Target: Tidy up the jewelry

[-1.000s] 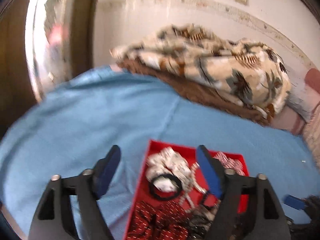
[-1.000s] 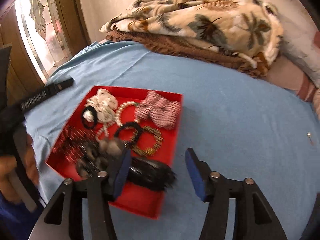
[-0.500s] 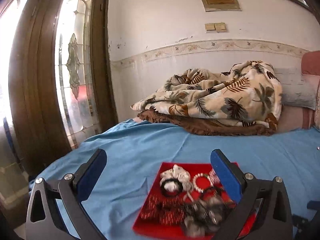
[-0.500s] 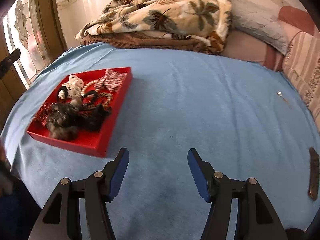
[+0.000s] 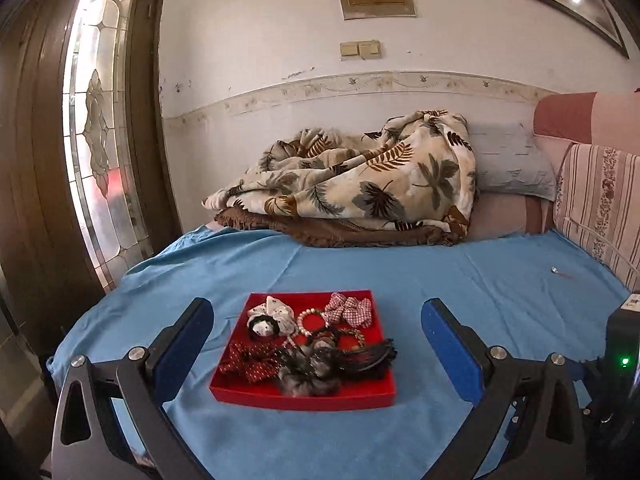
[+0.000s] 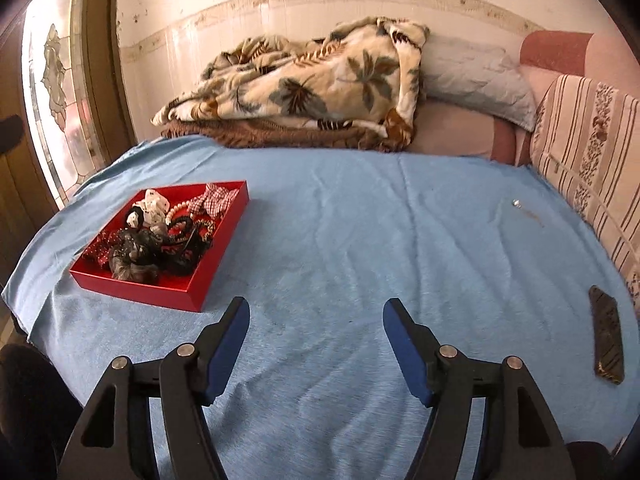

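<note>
While both tongs hang over the blue sheet [image 6: 360,220], nothing held. Left tongs [image 5: 316,336]: jaws spread to full width, empty, framing the red tray [image 5: 304,394] just ahead. Right tongs [image 6: 316,344]: jaws partly apart and opening, empty, bare sheet between them; tray [image 6: 200,280] ahead and to the left, apart from the fingertips.

Tray contents: white scrunchie [image 5: 276,312], checked bow [image 5: 348,310], pearl bracelet [image 5: 308,316], red dotted bow [image 5: 250,362], dark hair pieces [image 5: 320,368], all heaped and overlapping, no separate compartments visible.

Outside the tray: small shiny item [image 6: 517,203], possibly a ring or earring, too small to tell, lying far ahead and right of the right tongs. Dark flat object [image 6: 607,334] at right edge, unidentified.

Judgement: collection largely done; stray item apparently outstanding; sorting within tray not evident.
</note>
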Demonstrator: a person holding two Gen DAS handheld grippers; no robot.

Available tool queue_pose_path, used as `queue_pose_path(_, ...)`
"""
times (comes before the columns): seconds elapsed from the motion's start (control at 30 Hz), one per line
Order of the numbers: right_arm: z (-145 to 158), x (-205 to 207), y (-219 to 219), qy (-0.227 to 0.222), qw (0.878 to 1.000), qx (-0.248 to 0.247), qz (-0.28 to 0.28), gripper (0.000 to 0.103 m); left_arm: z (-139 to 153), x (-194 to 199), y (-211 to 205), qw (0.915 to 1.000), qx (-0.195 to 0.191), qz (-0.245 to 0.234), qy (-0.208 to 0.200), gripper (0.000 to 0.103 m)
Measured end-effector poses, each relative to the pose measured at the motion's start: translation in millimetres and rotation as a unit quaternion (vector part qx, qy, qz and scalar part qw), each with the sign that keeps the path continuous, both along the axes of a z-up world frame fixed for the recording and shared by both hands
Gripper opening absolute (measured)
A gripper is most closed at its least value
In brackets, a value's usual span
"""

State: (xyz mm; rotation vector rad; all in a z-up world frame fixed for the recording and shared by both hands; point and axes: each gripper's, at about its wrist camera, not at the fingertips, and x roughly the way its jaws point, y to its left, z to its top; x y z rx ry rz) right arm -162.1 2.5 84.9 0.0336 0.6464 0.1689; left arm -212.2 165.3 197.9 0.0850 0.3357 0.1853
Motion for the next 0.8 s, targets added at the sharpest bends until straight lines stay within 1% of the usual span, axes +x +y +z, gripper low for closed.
queue_pose_path(0.07,3,-5,-7,-0.008,1.0,0.006,-0.005,0.075,-1,-4,-9,0.9998,0.013,0.013,-0.004,0.103)
queue_pose_path(0.13,4,-10,-14,-0.013,1.0,0.014,-0.011,0.077,0,-8,-14,0.9997,0.016,0.02,-0.006,0.103)
queue_pose_path(0.3,0,-15,-24,-0.009,0.999,0.029,-0.023,0.077,-2,-15,-17,0.9997,-0.006,0.025,-0.005,0.103)
queue_pose_path(0.47,-5,-14,-25,0.002,0.999,0.028,-0.027,0.077,-14,-6,-12,0.9988,-0.021,0.03,0.031,0.103)
queue_pose_path(0.6,-7,-13,-20,0.006,0.999,0.019,-0.026,0.077,-27,1,-9,0.9973,-0.022,0.035,0.06,0.103)
queue_pose_path(0.8,-16,-12,-10,0.019,1.0,0.005,-0.018,0.077,-42,7,-4,0.9952,-0.027,0.036,0.087,0.103)
